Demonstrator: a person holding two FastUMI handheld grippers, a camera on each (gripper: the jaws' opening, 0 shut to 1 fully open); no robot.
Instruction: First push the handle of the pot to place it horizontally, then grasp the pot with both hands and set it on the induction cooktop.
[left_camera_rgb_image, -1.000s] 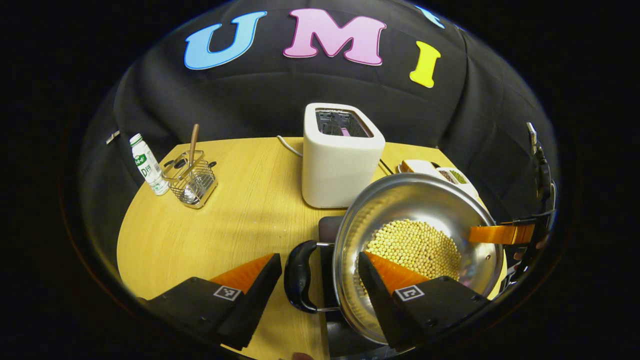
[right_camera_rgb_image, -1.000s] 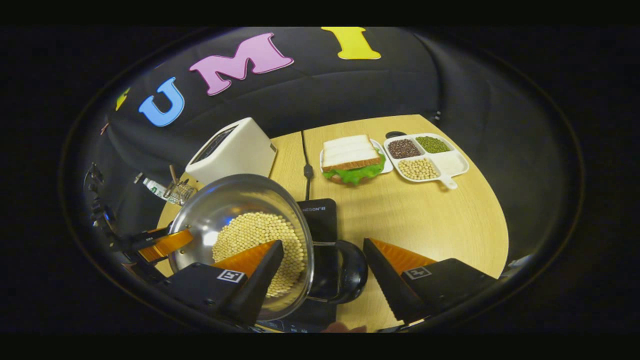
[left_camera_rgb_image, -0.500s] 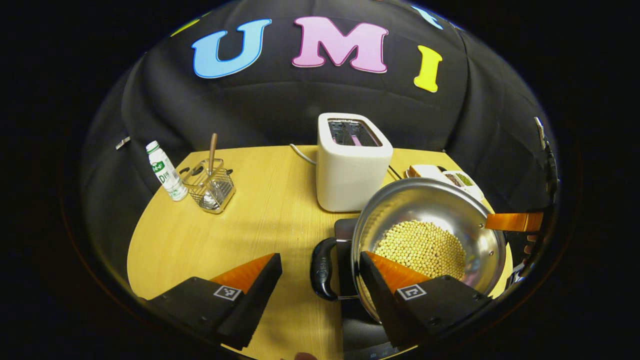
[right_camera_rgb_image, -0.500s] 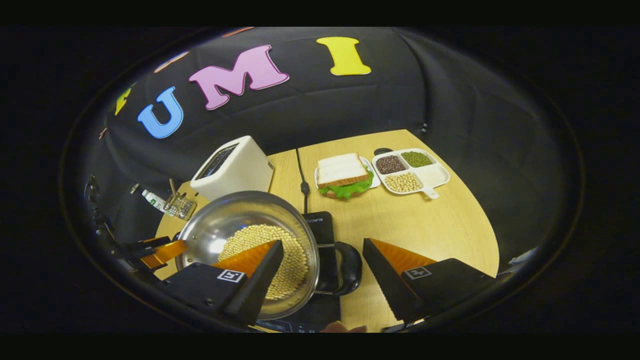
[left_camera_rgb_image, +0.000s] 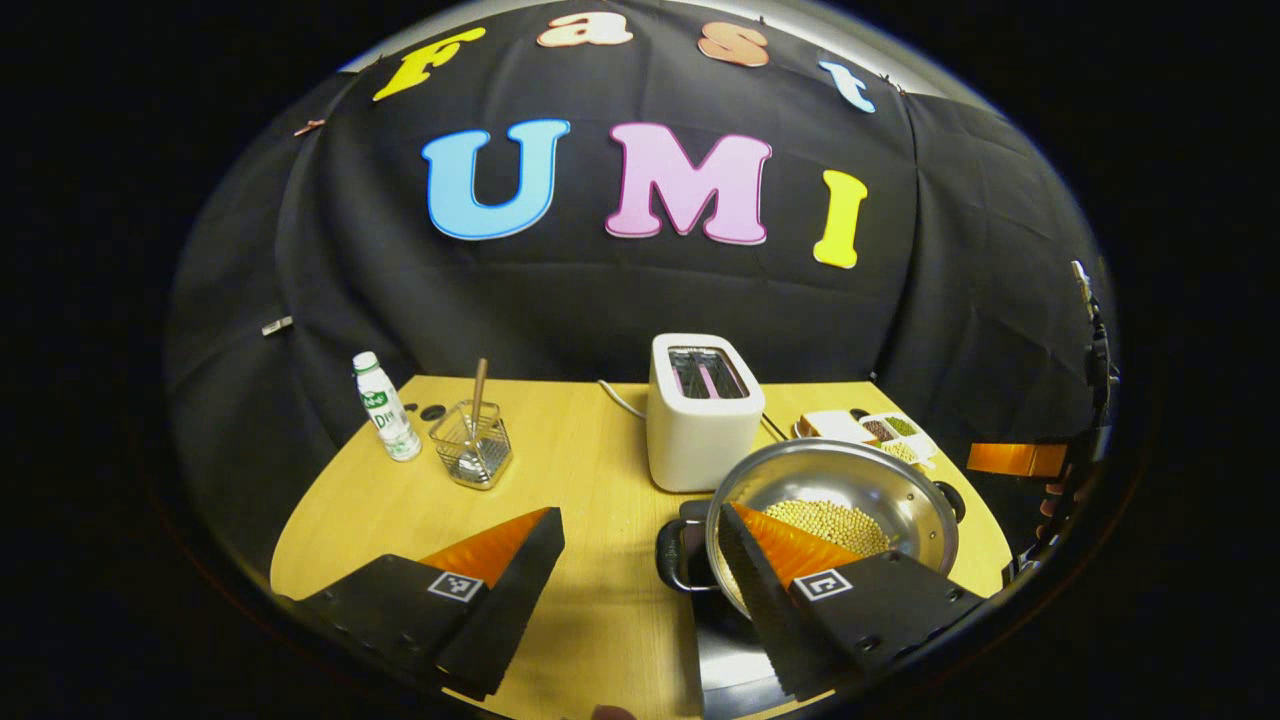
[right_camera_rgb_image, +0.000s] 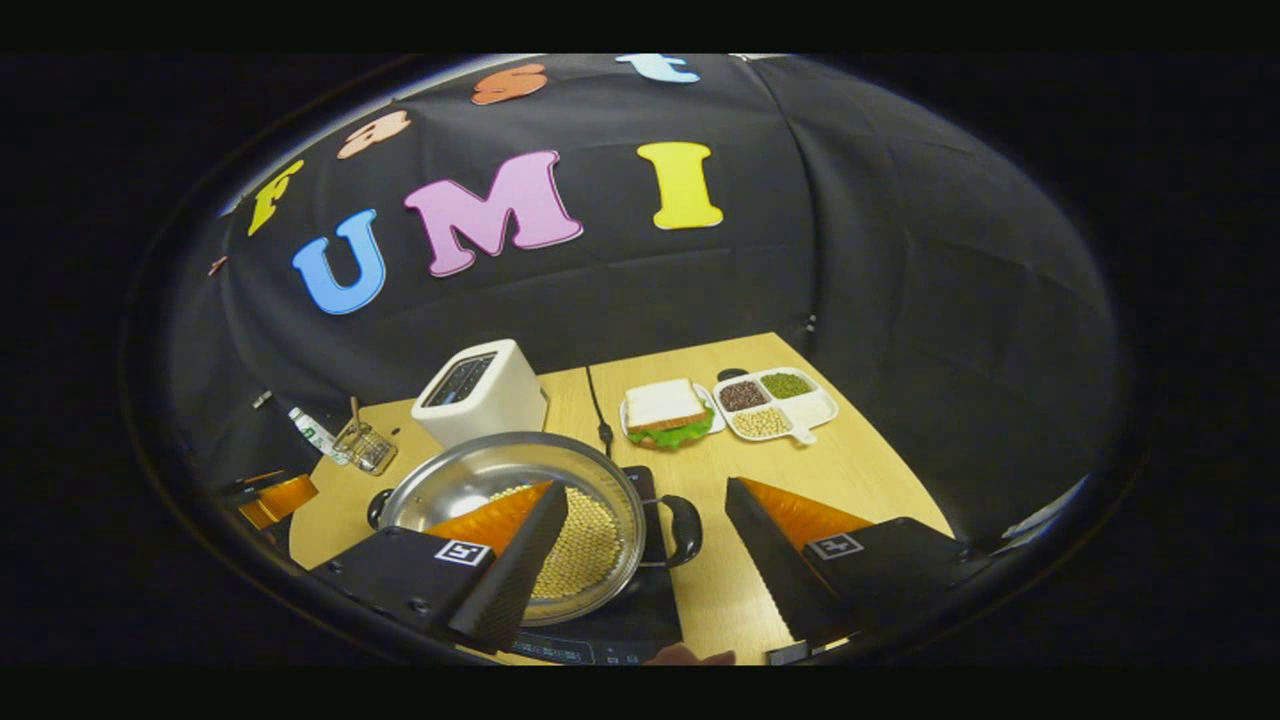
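A steel pot (left_camera_rgb_image: 830, 475) with yellow beans (left_camera_rgb_image: 835, 520) in it sits on the black induction cooktop (left_camera_rgb_image: 735, 655). Its black side handles (left_camera_rgb_image: 672, 555) point left and right. My left gripper (left_camera_rgb_image: 640, 520) is open, held back from and above the pot's left handle, touching nothing. In the right gripper view the pot (right_camera_rgb_image: 470, 475) rests on the cooktop (right_camera_rgb_image: 620, 625), and its right handle (right_camera_rgb_image: 683, 530) lies beyond my open right gripper (right_camera_rgb_image: 647, 492). Each view catches the other gripper's orange finger at its outer edge.
A white toaster (left_camera_rgb_image: 700, 430) stands behind the pot. A bottle (left_camera_rgb_image: 385, 405) and a wire utensil basket (left_camera_rgb_image: 472, 445) are at the table's far left. A sandwich plate (right_camera_rgb_image: 662, 410), a divided tray of beans (right_camera_rgb_image: 775, 400) and a black cable (right_camera_rgb_image: 598, 410) lie at the far right.
Both grippers have drawn back and risen away from the pot, still open. The pot stays on the cooktop and now looks smaller and lower in both views.
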